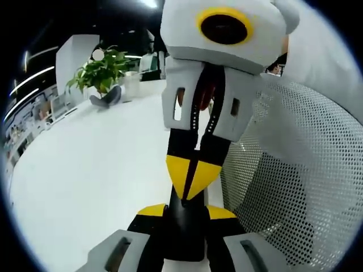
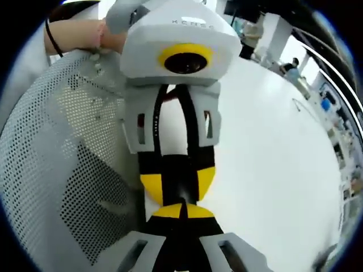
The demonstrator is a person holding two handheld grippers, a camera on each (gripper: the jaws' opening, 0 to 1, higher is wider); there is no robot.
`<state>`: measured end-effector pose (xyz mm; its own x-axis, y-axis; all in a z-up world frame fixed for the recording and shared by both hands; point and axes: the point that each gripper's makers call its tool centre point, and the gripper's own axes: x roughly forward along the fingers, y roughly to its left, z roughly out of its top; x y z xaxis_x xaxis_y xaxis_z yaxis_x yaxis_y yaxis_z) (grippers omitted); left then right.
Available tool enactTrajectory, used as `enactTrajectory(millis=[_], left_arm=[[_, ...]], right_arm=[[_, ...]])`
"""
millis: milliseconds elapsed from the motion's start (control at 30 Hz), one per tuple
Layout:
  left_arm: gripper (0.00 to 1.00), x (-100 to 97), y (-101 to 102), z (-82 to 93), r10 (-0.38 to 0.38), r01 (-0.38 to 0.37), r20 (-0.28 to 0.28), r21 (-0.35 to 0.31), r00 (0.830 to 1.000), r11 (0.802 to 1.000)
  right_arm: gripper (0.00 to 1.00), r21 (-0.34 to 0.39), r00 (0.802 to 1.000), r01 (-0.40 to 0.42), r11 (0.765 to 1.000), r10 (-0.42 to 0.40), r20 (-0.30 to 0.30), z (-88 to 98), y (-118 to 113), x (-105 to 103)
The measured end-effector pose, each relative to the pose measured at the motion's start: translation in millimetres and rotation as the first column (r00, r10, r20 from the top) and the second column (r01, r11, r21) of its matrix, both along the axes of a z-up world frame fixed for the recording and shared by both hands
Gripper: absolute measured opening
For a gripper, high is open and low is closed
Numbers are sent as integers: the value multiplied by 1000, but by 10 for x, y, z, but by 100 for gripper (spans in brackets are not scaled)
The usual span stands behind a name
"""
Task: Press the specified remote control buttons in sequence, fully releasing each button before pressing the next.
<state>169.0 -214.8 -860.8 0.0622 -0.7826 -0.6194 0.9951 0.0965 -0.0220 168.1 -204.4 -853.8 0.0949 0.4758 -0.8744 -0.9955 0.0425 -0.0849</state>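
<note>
Left gripper (image 1: 186,212) pinching black remote (image 1: 184,235), right gripper (image 1: 191,177) jaws pressed together, tips touching remote's end, white table (image 1: 85,181) beneath

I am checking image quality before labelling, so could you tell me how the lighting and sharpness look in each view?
Left gripper view: the white table glares, blown out; the potted plant is small, soft and bent by the fisheye. Right gripper view: the mesh chair back is sharp, the table washed out.

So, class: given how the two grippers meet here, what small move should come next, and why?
Probably back the right gripper straight off. Its shut yellow tips sit against the end of the black object, likely the remote, clamped between the left gripper's jaws. A press seems under way, and each button must be fully released before the next.
</note>
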Motion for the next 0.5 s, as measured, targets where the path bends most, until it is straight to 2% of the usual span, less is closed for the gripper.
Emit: enactTrajectory(millis=[200,367,500], left_arm=[[24,0,0,-1,-1,1,0,0,1000,1000],[24,0,0,0,-1,1,0,-1,1000,1000],[25,2,-2,-1,16,-16,-3,-8,1000,1000]], right_arm=[[0,-17,998,-60,998,60,27,-7,63,-22],[0,-49,991,-129,990,131,40,-17,57,-22],[0,-79,987,-154,985,158,42,-29,66,-23]])
